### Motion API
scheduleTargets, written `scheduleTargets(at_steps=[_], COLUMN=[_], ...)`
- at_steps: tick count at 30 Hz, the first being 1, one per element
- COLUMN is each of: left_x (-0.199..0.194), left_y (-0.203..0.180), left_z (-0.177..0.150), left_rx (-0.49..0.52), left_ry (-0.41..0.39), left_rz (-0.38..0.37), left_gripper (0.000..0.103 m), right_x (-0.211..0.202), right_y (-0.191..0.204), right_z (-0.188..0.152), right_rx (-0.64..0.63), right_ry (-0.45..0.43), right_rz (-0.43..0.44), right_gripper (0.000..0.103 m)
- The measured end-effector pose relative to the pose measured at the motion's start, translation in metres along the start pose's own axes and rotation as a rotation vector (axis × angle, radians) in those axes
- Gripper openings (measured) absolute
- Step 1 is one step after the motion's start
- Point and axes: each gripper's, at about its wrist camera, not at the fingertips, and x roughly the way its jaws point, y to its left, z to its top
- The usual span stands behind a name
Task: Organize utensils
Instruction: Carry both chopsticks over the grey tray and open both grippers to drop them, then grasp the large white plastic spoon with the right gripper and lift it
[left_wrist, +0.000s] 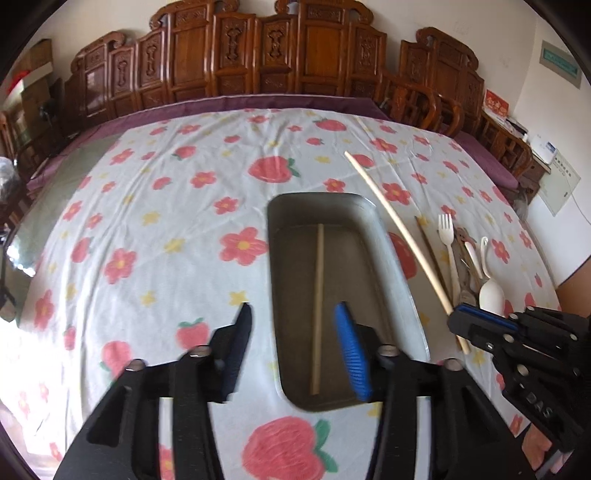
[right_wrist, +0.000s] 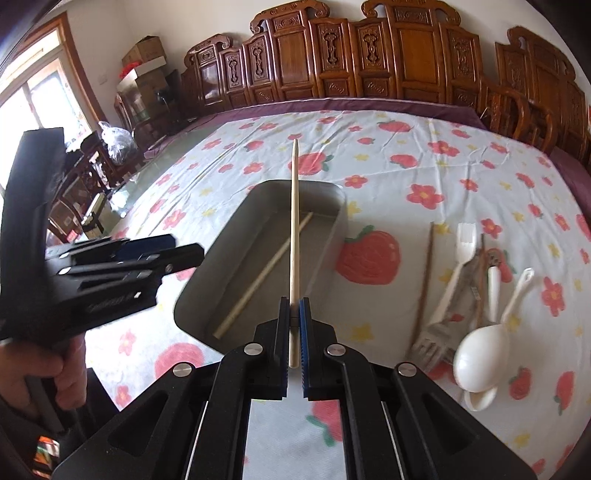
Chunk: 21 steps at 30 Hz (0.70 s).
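Cloth (left_wrist: 155, 221), white cotton printed with red flowers and strawberries, wrinkled, covers the table; bare floral space lies wide to the left of the tray. My left gripper (left_wrist: 295, 350) hangs low over the near end of the tray, jaws spread wide, nothing between them; 1 finger is black, the other carries a ribbed blue pad. Grey tray (right_wrist: 207, 273), rectangular, rounded corners, raised rim, matte. Inside it lies 1 pale wooden chopstick (left_wrist: 317, 310), straight, along the tray's length, apart from the walls. My right gripper (right_wrist: 294, 332) is pressed together on a second pale chopstick (right_wrist: 294, 221), thin, round, tapering to a point; it stands forward from the pads over the tray's right half. Right of the tray, on the cloth: a dark brown chopstick (right_wrist: 424, 280), a white plastic fork (right_wrist: 456, 266), a metal fork (right_wrist: 430, 341), and white spoons (right_wrist: 480, 358), smooth and glossy, heaped close together. Carved dark wooden chairs (right_wrist: 369, 55) line the far edge.
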Motion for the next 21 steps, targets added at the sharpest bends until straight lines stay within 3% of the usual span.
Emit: scheduleTargets(at_steps=[9, 10, 12, 18, 21], left_x=[-0.007, -0.007, -0.007, -0.008, -0.010], left_y=[0.023, 0.024, 0.025, 0.016, 0.005], left_z=[-0.009, -0.011, -0.013, -0.019, -0.020], left_rx=[-0.012, -0.012, -0.013, 0.002, 0.019], left_ry=[0.000, 0.000, 0.000, 0.000, -0.010], left_rz=[0.021, 0.021, 0.020, 0.008, -0.008], left_gripper=[0.050, 0.050, 0.050, 0.050, 0.055], right_x=[0.024, 0.026, 0.032, 0.019, 0.005], right_y=[0.014, 0.014, 0.012, -0.003, -0.016], right_z=[0.006, 0.006, 0.006, -0.002, -0.006], right_rx=[0.040, 0.043, 0.053, 0.025, -0.008], right_ry=[0.017, 0.026, 0.045, 0.016, -0.031], right_rz=[0.040, 0.051, 0.078, 0.097, 0.024], right_gripper=[0.007, 0.009, 0.034, 0.036, 0.036])
